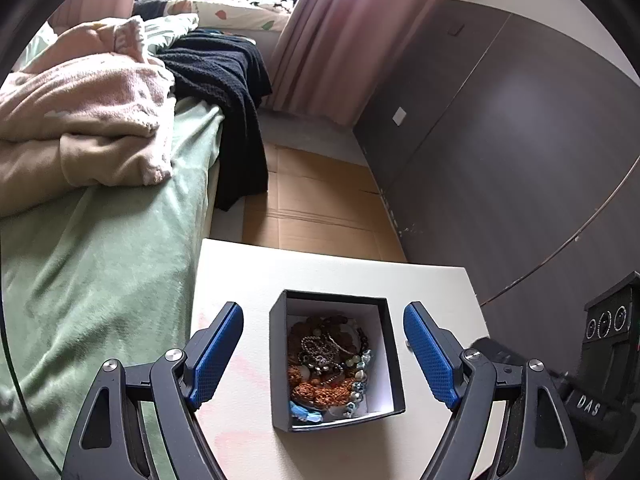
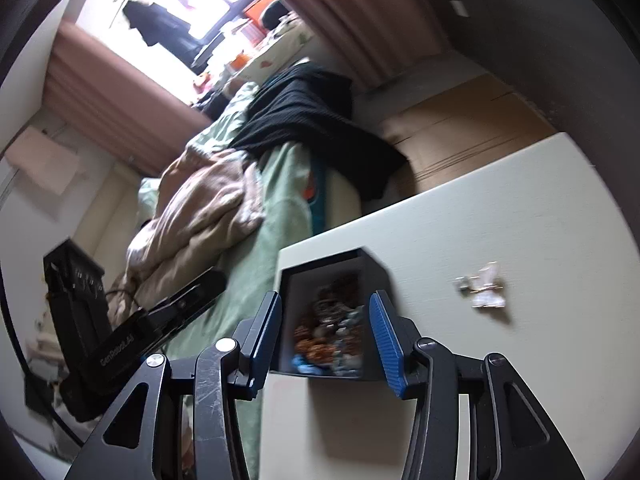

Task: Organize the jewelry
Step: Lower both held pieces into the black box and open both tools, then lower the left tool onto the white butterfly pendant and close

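Green cloth covers the bed [image 1: 100,260] on the far left, with a pink blanket [image 1: 80,112] and a black knit throw [image 1: 224,80] piled on top, so nothing there is part of the job. Next comes the white table [image 1: 360,268], pushed up against the bed. Near the front edge of the table, about in the middle, sits the black box [image 1: 280,360], and it is full of tangled jewelry [image 1: 328,364]: beads, chains and orange bits all mixed up. The left gripper [image 1: 323,356] hangs over the box with its blue fingers [image 1: 218,354] spread wide, one on each side of the box and not touching it, holding nothing. I think it waits there so it can hold the box steady or reach down for a piece. In the right wrist view the picture is blurry. The right gripper [image 2: 325,338] also has its fingers apart, with the box between them, and it grips nothing; I cannot tell if the pads touch the box walls. Further right on the table, well apart from the box, lies one small white and silver piece [image 2: 482,286], maybe an earring or a charm. It looks set aside there to start a sorted spot. Most of the jewelry is not sorted yet.
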`<state>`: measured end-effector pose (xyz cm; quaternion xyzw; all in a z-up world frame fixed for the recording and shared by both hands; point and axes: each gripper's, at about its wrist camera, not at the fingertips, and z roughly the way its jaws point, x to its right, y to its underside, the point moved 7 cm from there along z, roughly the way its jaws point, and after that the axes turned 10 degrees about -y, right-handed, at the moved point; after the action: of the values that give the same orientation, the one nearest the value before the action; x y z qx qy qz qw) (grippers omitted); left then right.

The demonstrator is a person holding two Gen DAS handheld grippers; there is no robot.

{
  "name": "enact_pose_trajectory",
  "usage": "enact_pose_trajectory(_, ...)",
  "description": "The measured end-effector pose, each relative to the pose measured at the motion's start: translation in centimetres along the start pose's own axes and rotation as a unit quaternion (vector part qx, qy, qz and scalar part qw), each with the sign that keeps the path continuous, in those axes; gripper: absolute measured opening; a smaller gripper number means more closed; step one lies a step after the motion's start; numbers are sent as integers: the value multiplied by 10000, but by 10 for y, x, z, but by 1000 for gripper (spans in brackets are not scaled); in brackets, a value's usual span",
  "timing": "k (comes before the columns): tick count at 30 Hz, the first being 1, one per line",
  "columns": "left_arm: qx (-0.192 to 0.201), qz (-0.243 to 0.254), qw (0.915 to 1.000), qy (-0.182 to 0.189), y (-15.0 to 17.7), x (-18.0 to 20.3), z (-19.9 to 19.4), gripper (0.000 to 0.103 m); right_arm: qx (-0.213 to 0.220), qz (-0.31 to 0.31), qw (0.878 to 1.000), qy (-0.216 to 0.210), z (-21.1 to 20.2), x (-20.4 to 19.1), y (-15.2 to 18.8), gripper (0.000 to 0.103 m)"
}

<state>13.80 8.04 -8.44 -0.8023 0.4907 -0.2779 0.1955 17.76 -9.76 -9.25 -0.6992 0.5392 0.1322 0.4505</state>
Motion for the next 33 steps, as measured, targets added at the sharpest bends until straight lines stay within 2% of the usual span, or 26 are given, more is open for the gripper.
enact_pose_trajectory(2,-9,9,10000,-6,1,4,0,83,49,116,9999,98,-8,11,-2,55)
enact_pose_trajectory(15,-103,755,9970,118,20,74,13,83,23,878,9951,444,-35,69,-6,56)
enact_pose_trajectory(17,-118,848,9962,148,23,82,15,82,57,959,9942,484,-40,77,-7,63)
enact_pose_trajectory(22,-257,1120,9932,187,33,109,26,74,146,1143,9919,540,-56,96,-10,72)
enact_pose_trajectory(26,-457,1270,9906,227,43,130,38,70,153,1400,9889,464,-64,110,-8,87)
enact_pose_trajectory(31,-657,1413,9875,217,55,155,54,58,125,1622,9843,681,-73,129,-6,88)
enact_pose_trajectory(33,-777,1432,9864,201,58,162,62,55,112,1704,9824,753,-75,136,-5,92)
